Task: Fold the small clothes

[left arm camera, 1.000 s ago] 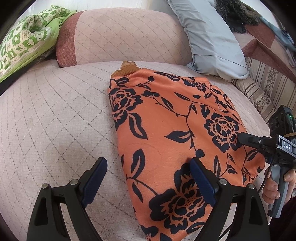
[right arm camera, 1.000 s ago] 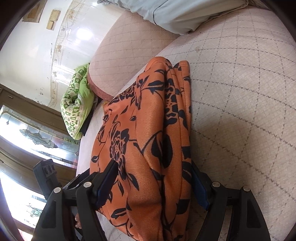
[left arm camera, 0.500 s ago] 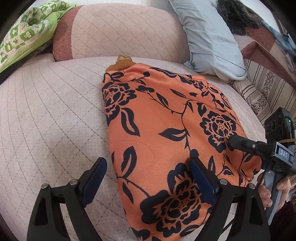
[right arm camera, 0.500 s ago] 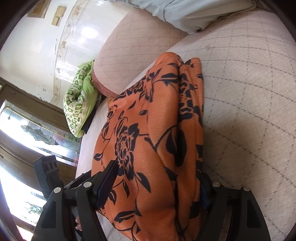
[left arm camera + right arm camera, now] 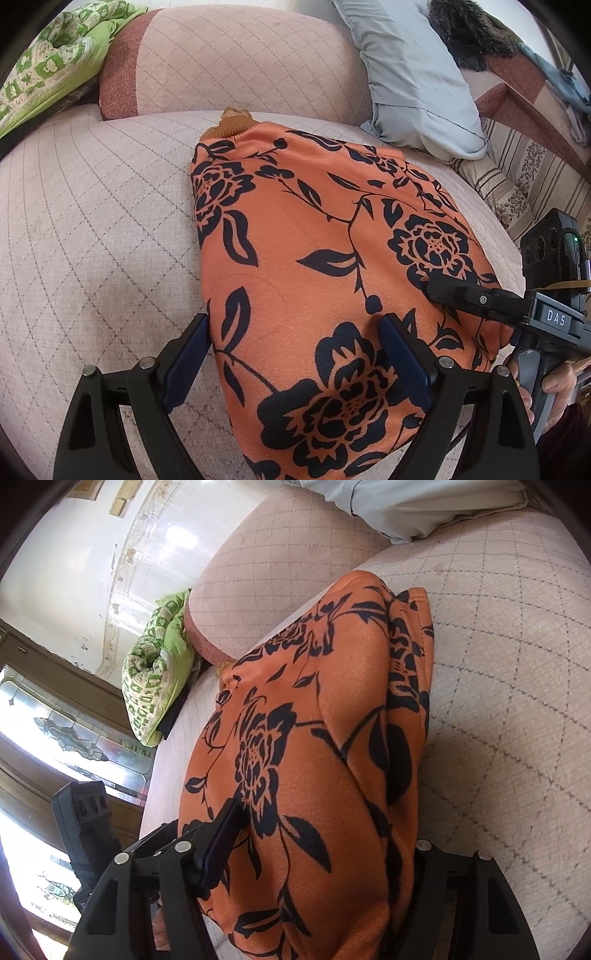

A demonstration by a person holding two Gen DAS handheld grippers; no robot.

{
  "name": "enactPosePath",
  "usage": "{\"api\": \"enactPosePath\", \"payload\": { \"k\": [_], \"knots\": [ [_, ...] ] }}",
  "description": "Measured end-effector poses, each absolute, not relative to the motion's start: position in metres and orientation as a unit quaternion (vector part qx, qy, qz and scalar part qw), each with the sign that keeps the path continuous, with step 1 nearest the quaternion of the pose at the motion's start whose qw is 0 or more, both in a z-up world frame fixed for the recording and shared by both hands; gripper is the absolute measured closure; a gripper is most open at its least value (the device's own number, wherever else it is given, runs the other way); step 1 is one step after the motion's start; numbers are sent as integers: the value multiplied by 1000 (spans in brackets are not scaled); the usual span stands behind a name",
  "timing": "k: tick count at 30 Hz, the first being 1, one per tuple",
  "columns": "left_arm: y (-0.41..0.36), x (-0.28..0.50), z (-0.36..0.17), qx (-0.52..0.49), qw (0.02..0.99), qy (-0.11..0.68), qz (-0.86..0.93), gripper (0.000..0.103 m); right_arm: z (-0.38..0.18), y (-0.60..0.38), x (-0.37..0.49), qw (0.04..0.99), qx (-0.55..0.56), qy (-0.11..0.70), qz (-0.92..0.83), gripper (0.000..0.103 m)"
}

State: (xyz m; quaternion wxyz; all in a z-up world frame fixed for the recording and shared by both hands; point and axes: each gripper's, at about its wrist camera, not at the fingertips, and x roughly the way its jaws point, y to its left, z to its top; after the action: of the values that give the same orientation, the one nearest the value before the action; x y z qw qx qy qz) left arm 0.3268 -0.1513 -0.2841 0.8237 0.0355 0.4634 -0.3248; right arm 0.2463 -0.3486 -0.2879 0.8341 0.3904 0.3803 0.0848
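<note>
Quilted sofa [image 5: 92, 229] — orange garment [image 5: 314, 258], both tongs spread.

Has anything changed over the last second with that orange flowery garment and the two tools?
Both tools crept forward over the orange garment: the left tool now straddles its left edge, the right tool its right side. Both stayed open; the garment stayed folded on the sofa.

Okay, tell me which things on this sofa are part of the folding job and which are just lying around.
Part of the job:
- orange garment with black flower print, folded on the pink quilted sofa seat
- left gripper, jaws open
- right gripper, jaws open

Just lying about:
- pale grey pillow
- green and white patterned cushion
- dark furry item
</note>
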Motion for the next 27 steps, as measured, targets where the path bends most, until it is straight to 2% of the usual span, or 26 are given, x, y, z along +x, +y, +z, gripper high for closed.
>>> {"api": "enactPosePath", "payload": {
  "k": [3,6,10,14,19,27],
  "knots": [
    [-149,327,-285,33,823,463,-327,12,-289,-348,246,832,394,381,87,36],
    [-147,327,-286,29,823,463,-328,12,-291,-346,244,828,400,381,94,47],
    [-146,327,-285,25,824,461,-329,19,-284,-340,243,837,383,381,89,54],
    [-142,327,-283,17,826,459,-327,26,-270,-332,242,851,360,374,85,57],
    [-135,326,-276,6,831,452,-325,44,-254,-325,235,865,332,364,90,59],
    [-116,325,-256,-5,845,432,-316,49,-233,-304,234,880,302,353,101,60]
  ]
}}
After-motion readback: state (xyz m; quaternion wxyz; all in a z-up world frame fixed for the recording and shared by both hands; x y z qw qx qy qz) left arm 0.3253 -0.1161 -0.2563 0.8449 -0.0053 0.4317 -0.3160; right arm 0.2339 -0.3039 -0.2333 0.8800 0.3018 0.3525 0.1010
